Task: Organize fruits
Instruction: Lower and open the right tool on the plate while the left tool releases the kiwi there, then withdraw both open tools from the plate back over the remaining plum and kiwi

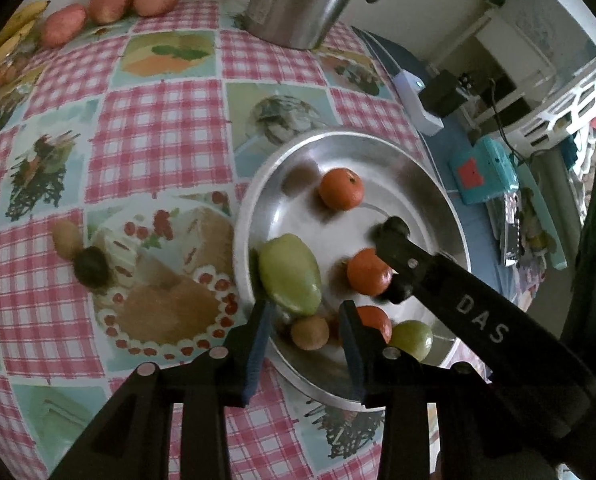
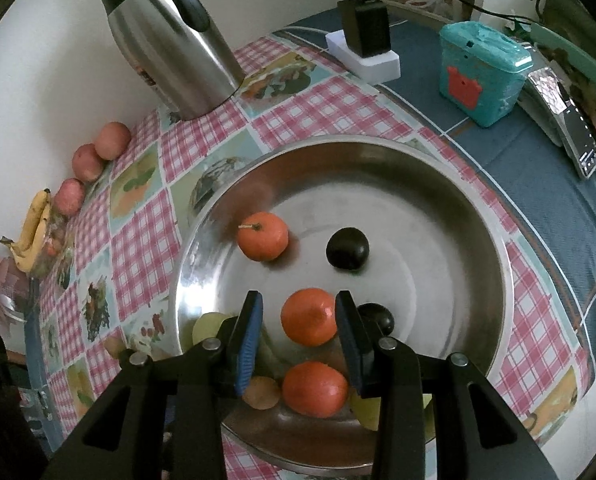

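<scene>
Left fingers: my left gripper (image 1: 304,340) hangs over the near rim of the steel bowl (image 1: 338,140), its blue pads parted and nothing pinched; a small brown fruit (image 1: 309,332) lies in the gap and the green fruit (image 1: 289,274) sits just past the left pad.
Right fingers: my right gripper (image 2: 298,320) has its pads on either side of a tangerine (image 2: 309,316); the right pad seems to touch the fruit, the left stands a little off, and I cannot tell whether it is truly gripped.
Bowl contents: a tangerine with a stem (image 2: 262,241), a dark round fruit (image 2: 347,248), another tangerine (image 2: 314,389) nearest me, and a second dark fruit (image 2: 378,316) behind my right pad.
Table: checked cloth (image 1: 157,128) carrying a steel flask (image 2: 169,40).
Outside the bowl: three reddish fruits (image 1: 105,2) and bananas (image 2: 35,228) by the wall; a dark fruit (image 1: 91,266) and a brown one (image 1: 67,238) on the cloth.
</scene>
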A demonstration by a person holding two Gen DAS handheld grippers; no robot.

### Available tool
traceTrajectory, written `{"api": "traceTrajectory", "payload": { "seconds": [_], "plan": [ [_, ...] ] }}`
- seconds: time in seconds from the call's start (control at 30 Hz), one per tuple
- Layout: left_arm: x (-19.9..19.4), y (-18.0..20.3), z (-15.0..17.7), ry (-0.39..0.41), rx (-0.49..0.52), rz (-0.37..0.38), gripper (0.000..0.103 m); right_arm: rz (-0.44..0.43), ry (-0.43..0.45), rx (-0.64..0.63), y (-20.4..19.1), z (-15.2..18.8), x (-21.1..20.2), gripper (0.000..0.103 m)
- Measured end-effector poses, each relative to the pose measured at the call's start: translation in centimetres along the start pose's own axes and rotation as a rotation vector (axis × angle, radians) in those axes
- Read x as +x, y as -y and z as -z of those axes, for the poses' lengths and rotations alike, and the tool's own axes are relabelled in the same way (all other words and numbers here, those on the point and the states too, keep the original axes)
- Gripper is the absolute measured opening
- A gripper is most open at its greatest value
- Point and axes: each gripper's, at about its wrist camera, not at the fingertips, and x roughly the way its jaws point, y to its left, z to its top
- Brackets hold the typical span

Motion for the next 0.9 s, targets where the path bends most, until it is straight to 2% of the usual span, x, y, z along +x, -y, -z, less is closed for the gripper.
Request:
{"api": "traceTrajectory", "payload": {
  "seconds": [0.43,0.9],
  "plan": [
    [-1.8,-4.0,-0.9,0.072,-0.118,-0.054,0.039,-0.001,-0.001,-0.012,-0.3,0.1,0.0,0.038],
    [-5.3,-10.2,-1.7,0.186,-0.297,-0.106,0.051,-0.013,-0.010,-0.134,-2.9,1.0,0.1,0.038]
  ]
}}
